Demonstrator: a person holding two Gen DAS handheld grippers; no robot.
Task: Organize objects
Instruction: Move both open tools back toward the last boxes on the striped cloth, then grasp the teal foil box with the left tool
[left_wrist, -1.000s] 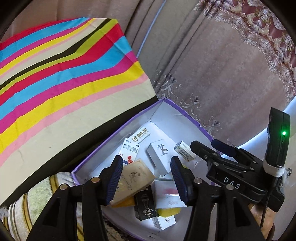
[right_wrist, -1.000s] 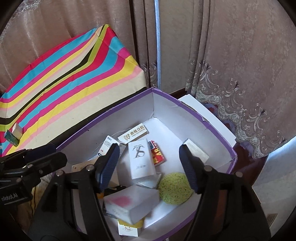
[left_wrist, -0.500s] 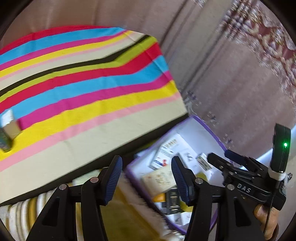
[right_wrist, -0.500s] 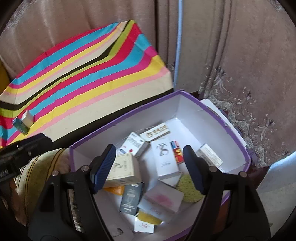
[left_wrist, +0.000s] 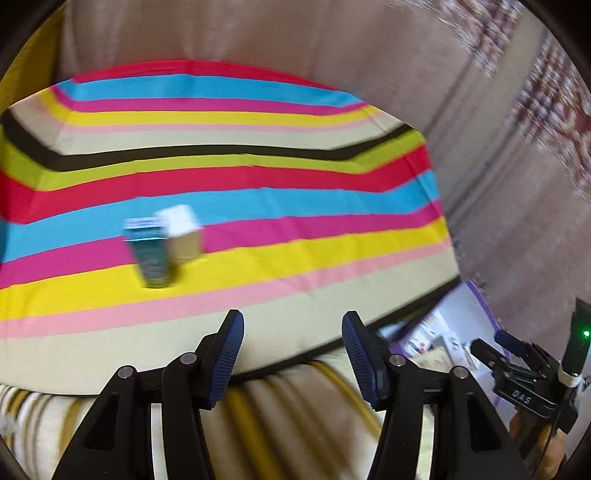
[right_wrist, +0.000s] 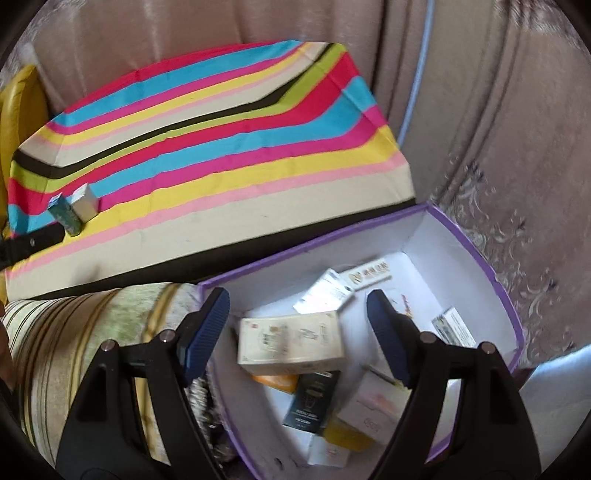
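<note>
Both grippers' fingers spread, empty | left gripper (left_wrist: 291, 345) | right gripper (right_wrist: 297, 332) reads "DAS" | box (right_wrist: 480, 251) labels illegible

Matt striped cloth (left_wrist: 258, 177), glossy cardboard cartons (right_wrist: 290, 341), a paper-lined box (right_wrist: 476, 258), ribbed rubber-like finger pads (left_wrist: 227, 356).

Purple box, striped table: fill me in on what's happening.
A person holds a gripper in each hand, both open and empty. The right gripper hovers over the purple box, which already holds many small packages. The left gripper points at the striped table, where a teal box and a white box stand touching. Those two look like the next pick.
</note>
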